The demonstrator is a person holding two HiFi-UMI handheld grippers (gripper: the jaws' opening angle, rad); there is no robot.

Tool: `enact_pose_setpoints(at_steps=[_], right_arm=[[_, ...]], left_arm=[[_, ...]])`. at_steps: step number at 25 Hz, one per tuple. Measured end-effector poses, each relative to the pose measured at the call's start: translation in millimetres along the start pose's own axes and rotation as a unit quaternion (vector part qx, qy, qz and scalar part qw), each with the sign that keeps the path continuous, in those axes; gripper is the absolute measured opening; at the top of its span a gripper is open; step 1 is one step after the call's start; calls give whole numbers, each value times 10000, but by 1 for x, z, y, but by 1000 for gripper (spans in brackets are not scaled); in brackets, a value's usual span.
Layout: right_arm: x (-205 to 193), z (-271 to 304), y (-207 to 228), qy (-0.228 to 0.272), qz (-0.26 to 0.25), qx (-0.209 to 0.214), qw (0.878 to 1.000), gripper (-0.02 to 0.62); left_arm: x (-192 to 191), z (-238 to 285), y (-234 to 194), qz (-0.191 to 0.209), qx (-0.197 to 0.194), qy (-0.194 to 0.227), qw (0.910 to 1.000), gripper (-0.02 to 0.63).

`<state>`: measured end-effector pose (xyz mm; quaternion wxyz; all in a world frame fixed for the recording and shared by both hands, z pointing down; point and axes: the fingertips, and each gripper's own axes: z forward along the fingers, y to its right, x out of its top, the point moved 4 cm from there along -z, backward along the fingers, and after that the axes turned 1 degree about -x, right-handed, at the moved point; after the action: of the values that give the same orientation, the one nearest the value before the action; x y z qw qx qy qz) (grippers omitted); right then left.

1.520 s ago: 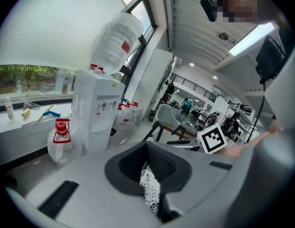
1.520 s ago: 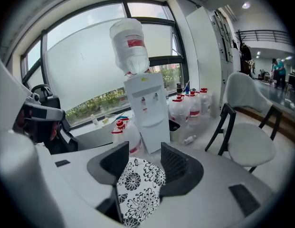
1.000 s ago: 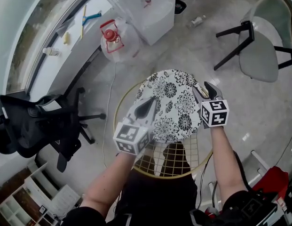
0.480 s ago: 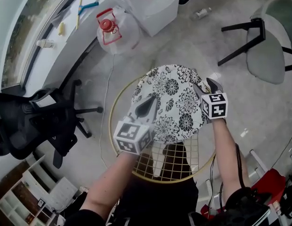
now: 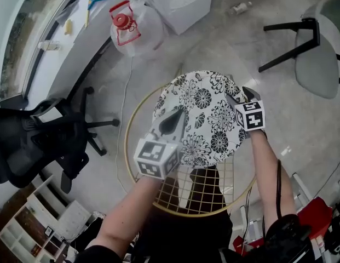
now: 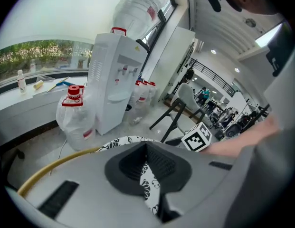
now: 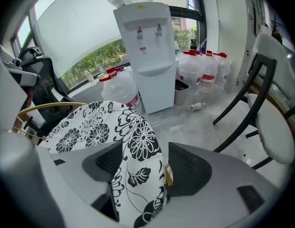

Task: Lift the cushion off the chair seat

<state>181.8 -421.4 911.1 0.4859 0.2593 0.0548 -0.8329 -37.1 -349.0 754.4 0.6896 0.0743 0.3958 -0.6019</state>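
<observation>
Head view: looking steeply down on the floral cushion [image 5: 205, 114], spread over the far part of the gold wire chair seat [image 5: 198, 197] with the near mesh left bare. Flanked by the left gripper [image 5: 171, 124] at its near-left edge and the right gripper [image 5: 240, 98] at its right edge.

Left gripper view: left gripper [image 6: 147, 164] closed on a thin strip of the cushion [image 6: 119, 142], pinched between the ribbed pads. More of it lying just past the tips, above the seat's gold rim [image 6: 52, 167].

Right gripper view: right gripper [image 7: 149, 167] spread wide, having just been opening. Cushion [image 7: 135, 144] edge standing up between the jaws, against the left pad and clear of the right one. Remainder stretching away to the left over the rim [image 7: 47, 107].
</observation>
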Motion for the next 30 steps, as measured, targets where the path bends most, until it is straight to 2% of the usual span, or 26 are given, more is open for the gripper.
enact_pose_setpoints(at_steps=[13,21,26,30], right_arm=[[-10,25,1,-995,-412,-484,9930,291],[-7,18,-2,-919,-727,-629,9911,176],[-3,4,-4,-700,-801,-883,9904,60],[-2,-10,-8,-547,-740,-976,9910,38]], left_arm=[[-15,0,5,-3,-80,-185,9998,8],[-10,-12,5,-30,-174,-54,9998,8],[-9,-25,6,4,-174,-23,9998,8],[-2,-37,13,119,-235,63,9996,8]])
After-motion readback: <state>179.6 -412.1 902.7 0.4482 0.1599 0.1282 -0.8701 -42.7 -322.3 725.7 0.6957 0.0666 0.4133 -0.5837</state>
